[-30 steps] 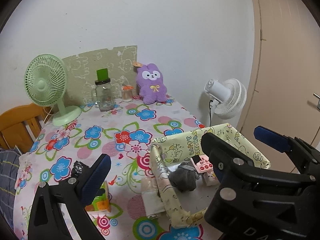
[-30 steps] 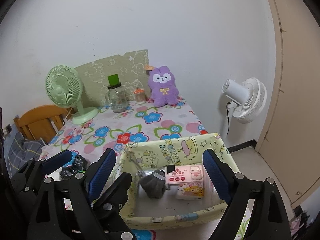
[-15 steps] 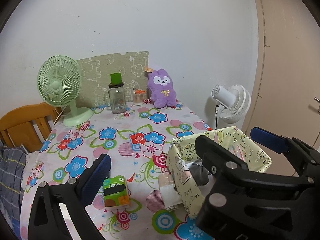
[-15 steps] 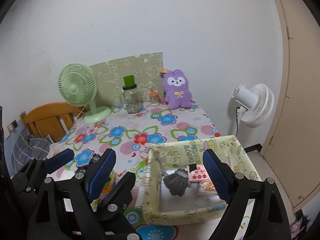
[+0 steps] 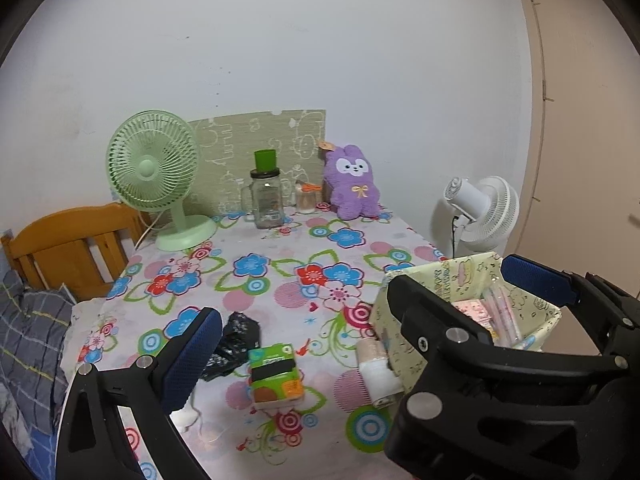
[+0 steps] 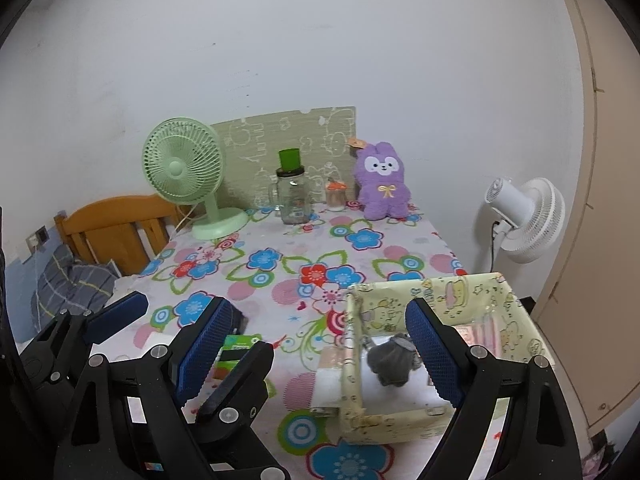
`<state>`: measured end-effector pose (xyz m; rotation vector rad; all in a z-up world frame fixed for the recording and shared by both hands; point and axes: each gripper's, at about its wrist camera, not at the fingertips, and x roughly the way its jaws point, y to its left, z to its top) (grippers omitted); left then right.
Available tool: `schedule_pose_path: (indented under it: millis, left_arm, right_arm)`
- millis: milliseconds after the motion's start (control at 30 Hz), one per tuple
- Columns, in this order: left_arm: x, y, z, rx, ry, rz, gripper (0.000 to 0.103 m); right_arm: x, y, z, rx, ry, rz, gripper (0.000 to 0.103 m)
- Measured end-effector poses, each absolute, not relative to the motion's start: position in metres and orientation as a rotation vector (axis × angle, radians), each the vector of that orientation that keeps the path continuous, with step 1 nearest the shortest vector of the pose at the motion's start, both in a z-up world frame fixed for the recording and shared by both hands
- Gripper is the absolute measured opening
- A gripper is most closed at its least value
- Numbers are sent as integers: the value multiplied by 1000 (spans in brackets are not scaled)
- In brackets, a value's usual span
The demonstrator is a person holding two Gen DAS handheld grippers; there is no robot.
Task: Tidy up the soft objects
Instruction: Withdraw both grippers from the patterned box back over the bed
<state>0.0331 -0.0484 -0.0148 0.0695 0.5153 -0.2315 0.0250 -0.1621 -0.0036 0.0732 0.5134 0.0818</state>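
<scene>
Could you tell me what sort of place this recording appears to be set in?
Probably a home, perhaps a bedroom: a table under a flowered cloth against a white wall, a purple plush rabbit and green desk fan on it, with an orange wooden headboard-like frame alongside.

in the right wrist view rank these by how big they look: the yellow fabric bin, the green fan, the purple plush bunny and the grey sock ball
1. yellow fabric bin, though it sits nearest the camera
2. green fan
3. purple plush bunny
4. grey sock ball, inside the bin
</scene>
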Motion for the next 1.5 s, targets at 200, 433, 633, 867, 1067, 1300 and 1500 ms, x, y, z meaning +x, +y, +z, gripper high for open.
schedule_pose_path:
  millis: [200, 433, 633, 867, 1067, 1300, 1500]
  left_arm:
    - [28, -35, -17, 71, 509, -206, 103]
    - [27, -23, -23, 70, 509, -192, 103]
    - [27, -15, -31, 74, 513, -180, 103]
    - [29, -5, -45, 63, 534, -171, 103]
    - [33, 2, -60, 68, 569, -158, 103]
    - [40, 7, -74, 74, 597, -143, 103]
    - [48, 7, -89, 90, 635, -139, 103]
  right_arm:
    - [23, -146, -7, 73, 507, 130, 91]
    - [22, -131, -13, 73, 503, 155, 91]
    - [23, -123, -22, 78, 508, 167, 90]
    - [26, -112, -33, 61, 523, 177, 90]
    - [30, -104, -50, 65, 551, 175, 90]
    - [37, -97, -66, 68, 583, 161, 90]
    - [44, -98, -80, 72, 597, 105, 82]
